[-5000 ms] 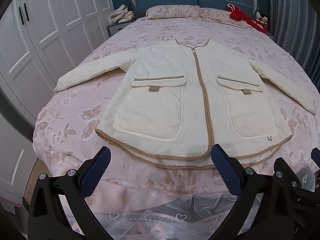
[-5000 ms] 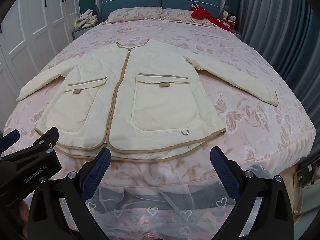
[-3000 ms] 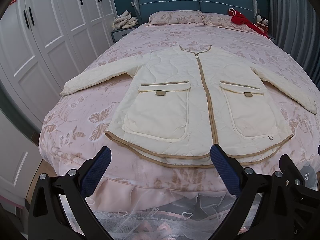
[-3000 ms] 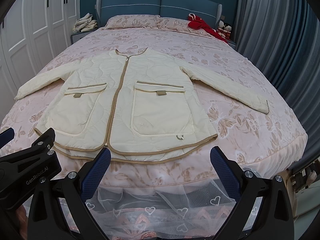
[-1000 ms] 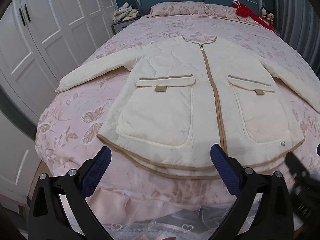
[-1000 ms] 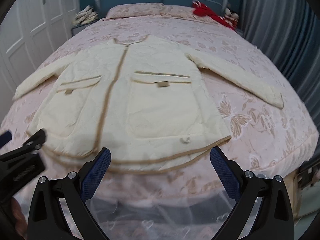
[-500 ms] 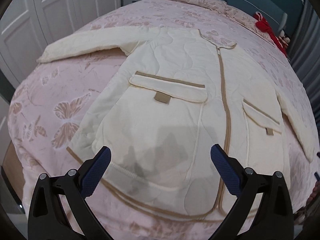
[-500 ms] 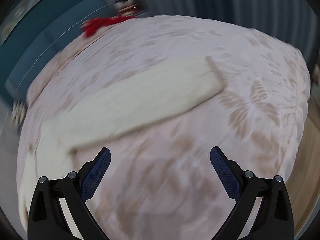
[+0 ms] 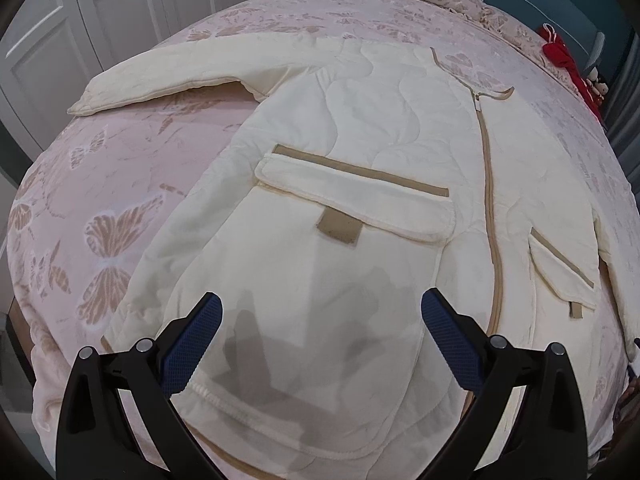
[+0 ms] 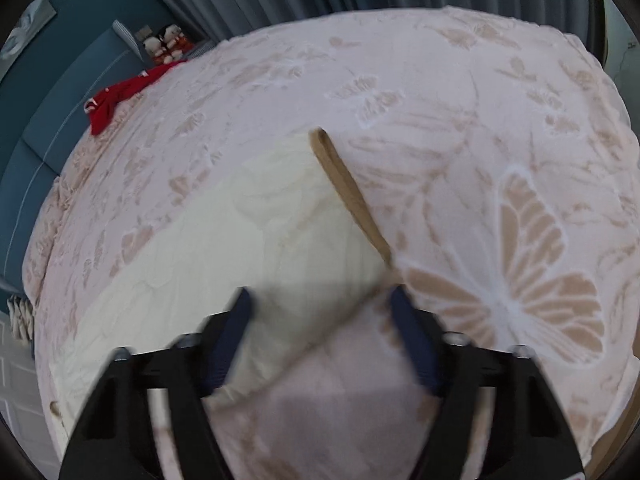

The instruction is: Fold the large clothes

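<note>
The left gripper [image 9: 318,334] hangs wide open and empty above the cream quilted jacket [image 9: 360,208], its blue pads [image 9: 192,344] spread over the big front pocket [image 9: 340,280] and touching nothing! The jacket lies flat, front up and zipped, across the pink butterfly bedspread [image 9: 100,184], with one sleeve [image 9: 180,68] stretched out toward the white wardrobe doors [image 9: 52,36]. A moment ago this claw was back off the foot of the bed; now it has pushed in over the hem, so the reach has begun. Over to the right wrist view, and here is the real news: half a second back the right gripper [image 10: 320,312] was clear of the other sleeve end, now it has dropped right onto it. The jaws are open, narrower than the left's, straddling the tan-trimmed cuff [image 10: 348,192] with cloth lying between them, not yet pinched. That suggests a sleeve fold inward comes first. Only this view shows the cuff close up; only the left view shows the whole jacket body, with zipper [image 9: 490,200] and pockets.
</note>
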